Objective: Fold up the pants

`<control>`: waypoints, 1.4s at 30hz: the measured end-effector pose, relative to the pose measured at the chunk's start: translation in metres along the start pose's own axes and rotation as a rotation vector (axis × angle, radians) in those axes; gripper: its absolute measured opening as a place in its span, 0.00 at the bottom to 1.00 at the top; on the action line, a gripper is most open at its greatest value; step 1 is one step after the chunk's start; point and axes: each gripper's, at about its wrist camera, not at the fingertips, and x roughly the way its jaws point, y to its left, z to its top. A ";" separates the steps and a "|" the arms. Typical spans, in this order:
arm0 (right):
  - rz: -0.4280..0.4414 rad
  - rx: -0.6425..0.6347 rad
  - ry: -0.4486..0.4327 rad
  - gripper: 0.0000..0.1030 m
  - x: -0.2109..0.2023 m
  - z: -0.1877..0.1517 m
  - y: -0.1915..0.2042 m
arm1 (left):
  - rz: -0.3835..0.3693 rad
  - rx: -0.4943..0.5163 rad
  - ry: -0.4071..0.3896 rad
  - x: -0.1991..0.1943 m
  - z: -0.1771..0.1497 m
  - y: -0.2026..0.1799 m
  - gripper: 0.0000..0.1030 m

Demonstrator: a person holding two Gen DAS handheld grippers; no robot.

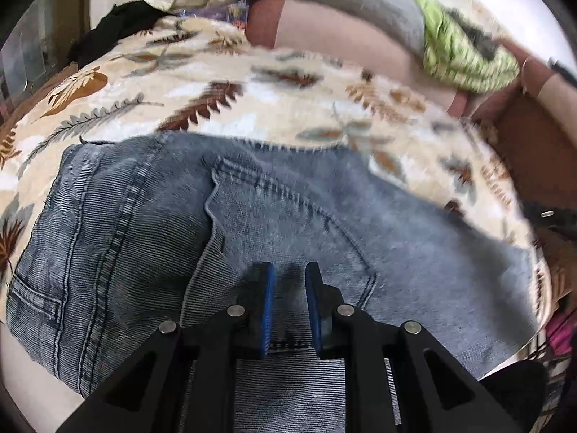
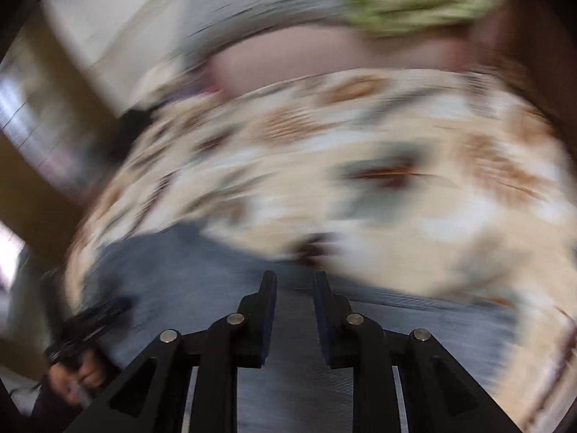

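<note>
While the jeans [image 1: 252, 216] lie folded on the bed [image 1: 306, 83], left gripper [image 1: 290, 278] nearly closed, right gripper [image 2: 295, 278] unclear; another fold probably remains.

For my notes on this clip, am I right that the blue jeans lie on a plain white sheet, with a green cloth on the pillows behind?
Not quite: the surface is not a plain white sheet. The left wrist view shows the jeans lying on a cream blanket printed with brown and grey leaves. The green cloth does lie on the pillows behind.

Faded blue jeans [image 1: 151, 223], folded, back pocket up, flat on leaf-print blanket [image 1: 288, 101]
</note>
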 end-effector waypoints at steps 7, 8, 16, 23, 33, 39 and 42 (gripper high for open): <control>0.136 -0.128 0.161 0.23 0.103 0.032 0.063 | -0.193 0.021 -0.077 -0.020 -0.006 0.004 0.21; 0.139 -0.134 0.182 0.23 0.112 0.036 0.064 | -0.212 0.030 -0.075 -0.021 -0.007 0.004 0.28; 0.170 -0.203 0.376 0.23 0.171 0.051 0.061 | -0.268 0.055 0.019 -0.011 -0.009 0.015 0.33; 0.130 -0.273 0.416 0.18 0.180 0.052 0.076 | -0.342 0.049 0.051 -0.005 -0.010 0.015 0.40; 0.191 -0.180 0.362 0.24 0.161 0.073 0.063 | -0.347 0.091 0.058 -0.002 -0.009 0.005 0.42; 0.189 -0.137 0.420 0.36 0.166 0.064 0.038 | -0.404 0.157 0.050 -0.007 -0.012 -0.005 0.42; 0.254 -0.103 0.450 0.36 0.168 0.059 0.029 | -0.422 0.176 0.064 -0.005 -0.013 -0.010 0.42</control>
